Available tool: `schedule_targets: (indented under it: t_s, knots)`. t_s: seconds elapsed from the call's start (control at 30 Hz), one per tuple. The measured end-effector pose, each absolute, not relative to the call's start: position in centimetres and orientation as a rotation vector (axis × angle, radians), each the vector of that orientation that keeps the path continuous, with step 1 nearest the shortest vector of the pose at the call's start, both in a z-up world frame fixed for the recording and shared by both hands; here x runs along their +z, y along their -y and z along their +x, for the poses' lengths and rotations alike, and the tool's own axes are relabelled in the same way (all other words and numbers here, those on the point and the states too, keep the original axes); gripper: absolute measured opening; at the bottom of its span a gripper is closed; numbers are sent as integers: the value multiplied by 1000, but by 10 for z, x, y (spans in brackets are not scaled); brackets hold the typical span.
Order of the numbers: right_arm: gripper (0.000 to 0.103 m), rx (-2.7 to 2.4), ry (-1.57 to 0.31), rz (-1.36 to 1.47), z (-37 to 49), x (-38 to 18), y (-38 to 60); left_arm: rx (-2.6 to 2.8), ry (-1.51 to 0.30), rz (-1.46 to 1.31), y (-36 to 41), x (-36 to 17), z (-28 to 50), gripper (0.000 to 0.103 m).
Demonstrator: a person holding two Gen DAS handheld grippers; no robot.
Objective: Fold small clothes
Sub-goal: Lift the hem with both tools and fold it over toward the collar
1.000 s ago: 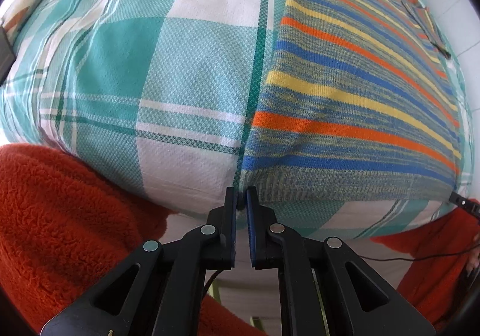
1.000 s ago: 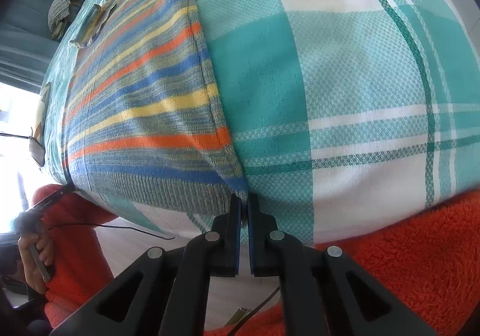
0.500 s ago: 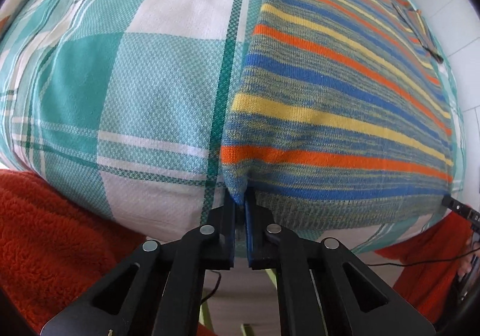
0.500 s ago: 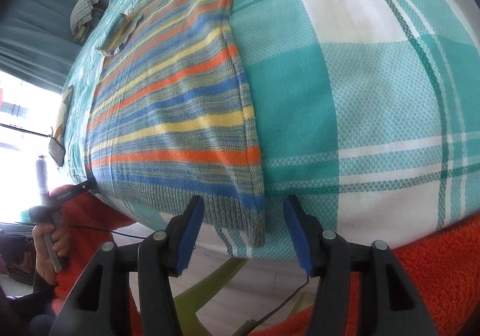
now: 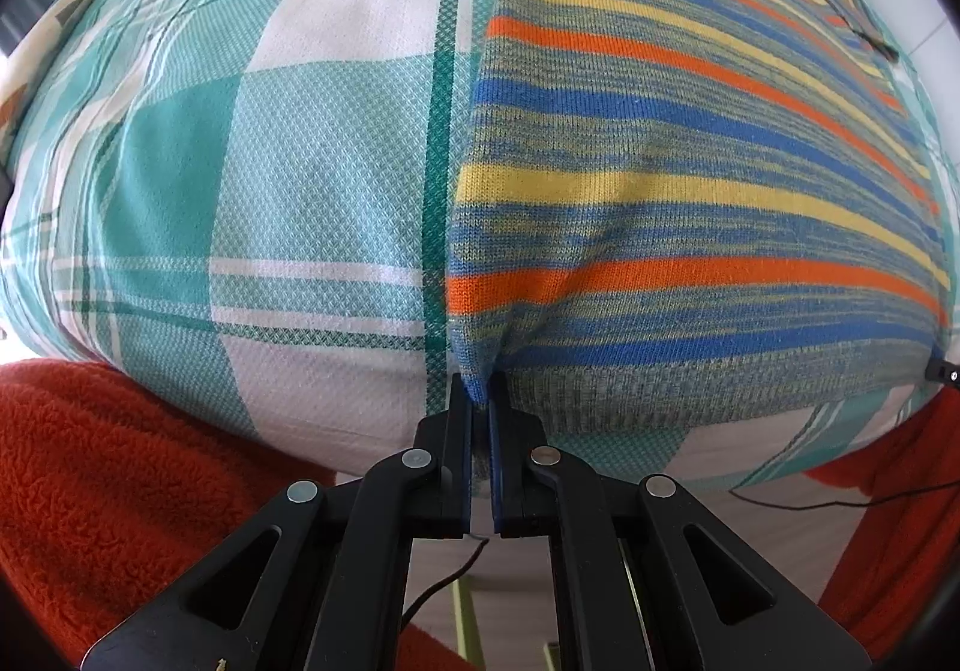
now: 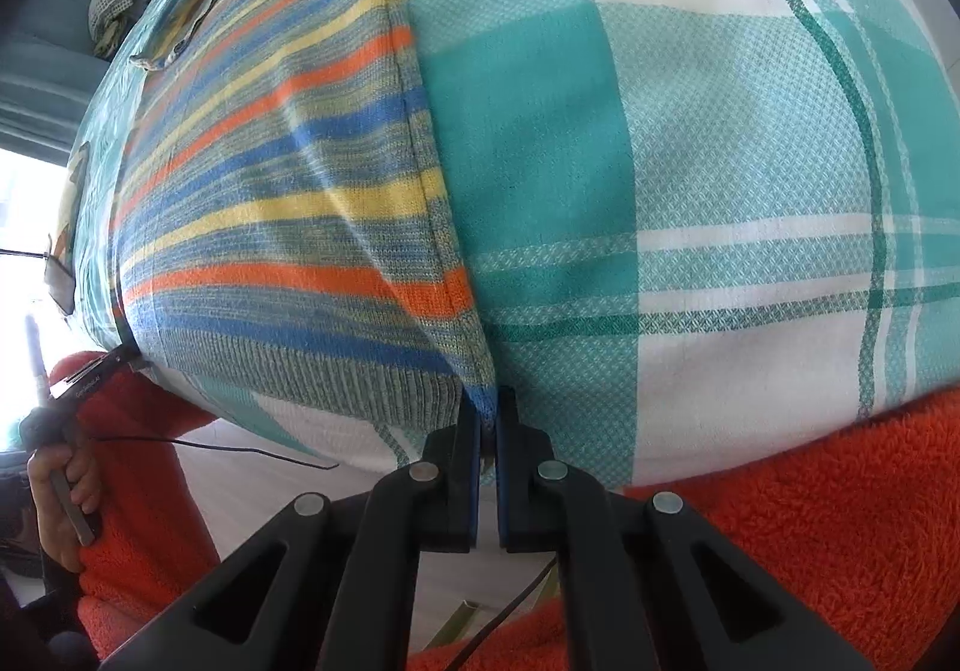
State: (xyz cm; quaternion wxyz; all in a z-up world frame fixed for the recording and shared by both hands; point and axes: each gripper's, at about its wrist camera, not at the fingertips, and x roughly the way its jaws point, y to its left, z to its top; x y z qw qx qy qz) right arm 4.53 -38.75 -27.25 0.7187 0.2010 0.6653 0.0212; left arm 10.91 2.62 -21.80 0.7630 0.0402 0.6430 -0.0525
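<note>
Low in the frame's centre, the left claw (image 5: 480,401) is clamped on one striped sweater's (image 5: 690,179) hem corner; the right claw (image 6: 489,401) likewise pinches the opposite corner. Soft, stretchy knit, probably light, spread over the plaid bed (image 5: 300,161); hem corners suit gripping.

So the corners of the striped sweater (image 5: 690,179) vanish between the pinched fingers of the left gripper (image 5: 479,401) and right gripper (image 6: 489,401), can't see how much knit is actually caught in there. Far end of the sweater runs off the top edge in both wrist views, collar and sleeves only partly showing. The checked bedsheet (image 5: 270,161) is cut off all round by the fisheye rim. There's a bundle of cloth (image 6: 117,8) far left, too small and blurry to identify
</note>
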Motion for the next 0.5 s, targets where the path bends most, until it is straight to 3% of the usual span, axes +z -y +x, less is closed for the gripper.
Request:
schedule_targets:
  t_s: [0.5]
  knots:
    - [3, 51, -1450, 538, 39, -276, 407, -107, -1389, 120, -8, -223, 108, 3]
